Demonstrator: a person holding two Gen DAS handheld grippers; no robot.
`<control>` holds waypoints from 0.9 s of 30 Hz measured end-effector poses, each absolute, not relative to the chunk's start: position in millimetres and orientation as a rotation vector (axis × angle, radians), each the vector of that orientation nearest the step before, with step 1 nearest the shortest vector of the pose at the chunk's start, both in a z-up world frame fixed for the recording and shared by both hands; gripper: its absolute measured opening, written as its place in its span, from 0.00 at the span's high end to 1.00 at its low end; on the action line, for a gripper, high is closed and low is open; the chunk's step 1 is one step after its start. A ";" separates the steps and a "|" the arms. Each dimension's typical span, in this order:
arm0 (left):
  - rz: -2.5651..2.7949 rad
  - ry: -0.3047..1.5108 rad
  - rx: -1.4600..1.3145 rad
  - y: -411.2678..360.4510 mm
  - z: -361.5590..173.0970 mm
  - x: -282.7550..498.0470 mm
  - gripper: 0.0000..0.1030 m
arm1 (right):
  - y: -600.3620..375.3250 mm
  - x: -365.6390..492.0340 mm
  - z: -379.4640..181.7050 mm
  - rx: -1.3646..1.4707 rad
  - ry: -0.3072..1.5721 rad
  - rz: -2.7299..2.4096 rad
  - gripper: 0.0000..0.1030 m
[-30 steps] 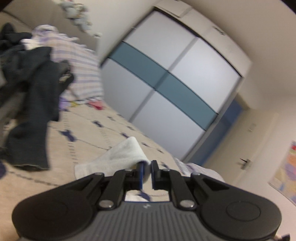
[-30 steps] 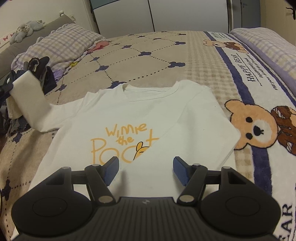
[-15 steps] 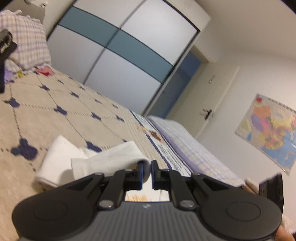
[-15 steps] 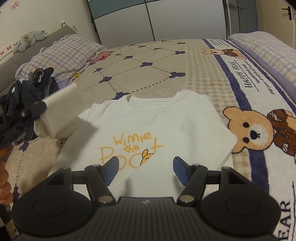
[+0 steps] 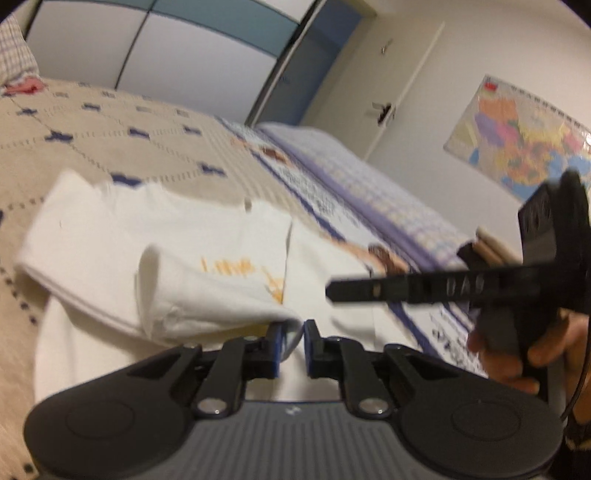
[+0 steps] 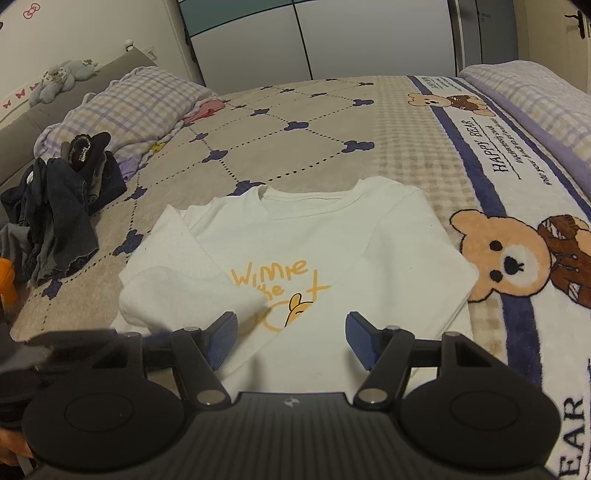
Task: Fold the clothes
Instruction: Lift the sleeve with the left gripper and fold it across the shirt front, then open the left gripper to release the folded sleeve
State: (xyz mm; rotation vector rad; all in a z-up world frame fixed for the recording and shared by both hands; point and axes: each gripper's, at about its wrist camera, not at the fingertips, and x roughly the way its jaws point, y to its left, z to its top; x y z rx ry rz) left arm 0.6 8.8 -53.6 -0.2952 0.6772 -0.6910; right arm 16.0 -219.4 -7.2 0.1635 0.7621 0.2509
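Note:
A white T-shirt point(image 6: 369, 240) with orange lettering lies flat, front up, on the bedspread point(image 6: 295, 147). One of its sleeves is folded in on the right. The other sleeve point(image 6: 177, 284) is doubled over the chest at the left, partly covering the print. In the left wrist view my left gripper point(image 5: 293, 343) hangs low over the shirt point(image 5: 110, 229). Its jaws are opening, and the sleeve's cuff point(image 5: 221, 306) lies loose in the narrow gap. My right gripper point(image 6: 291, 339) stands open above the shirt's lower front with nothing in it. Its finger point(image 5: 369, 290) and the hand holding it appear in the left wrist view.
A heap of dark clothes point(image 6: 55, 221) lies at the bed's left side, below a checked pillow point(image 6: 129, 107) and a plush toy point(image 6: 59, 77). A purple checked blanket point(image 6: 535, 92) runs along the right. Wardrobe doors point(image 6: 314, 33) stand behind the bed; a map point(image 5: 524, 147) hangs on the wall.
My left gripper swung the sleeve from the left side in over the shirt's chest and down, and its jaws have parted a little. The right gripper stayed put.

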 end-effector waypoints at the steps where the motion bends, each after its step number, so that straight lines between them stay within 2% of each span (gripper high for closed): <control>1: -0.692 0.691 -0.317 11.3 -54.7 0.7 0.70 | -220.3 15.7 -7.1 0.171 0.757 0.248 0.35; 2: -0.693 0.700 -0.350 14.8 -56.1 -0.1 0.61 | -221.6 15.5 -6.8 0.176 0.753 0.244 0.35; 4: -0.688 0.715 -0.439 22.4 -60.2 -1.0 0.57 | -223.4 16.0 -5.9 0.182 0.751 0.244 0.35; 9: -0.596 0.726 -0.829 50.7 -83.9 -0.9 0.57 | -224.8 17.3 -5.7 0.189 0.752 0.247 0.35; 12: -0.520 0.707 -0.887 58.2 -90.9 0.1 0.58 | -224.7 17.2 -5.5 0.188 0.754 0.252 0.35; 13: -0.508 0.693 -0.867 58.1 -90.0 0.5 0.63 | -224.9 17.0 -5.3 0.189 0.754 0.253 0.35; 14: -0.500 0.677 -0.843 57.6 -88.6 1.0 0.73 | -225.1 16.9 -5.0 0.191 0.754 0.254 0.35; 17: -0.509 0.632 -0.732 49.9 -81.4 0.8 0.85 | -227.4 16.4 -3.5 0.198 0.752 0.251 0.35; 27: -0.743 0.594 -0.245 -12.8 -60.7 -20.2 0.85 | -252.0 18.6 2.2 0.318 0.745 0.216 0.35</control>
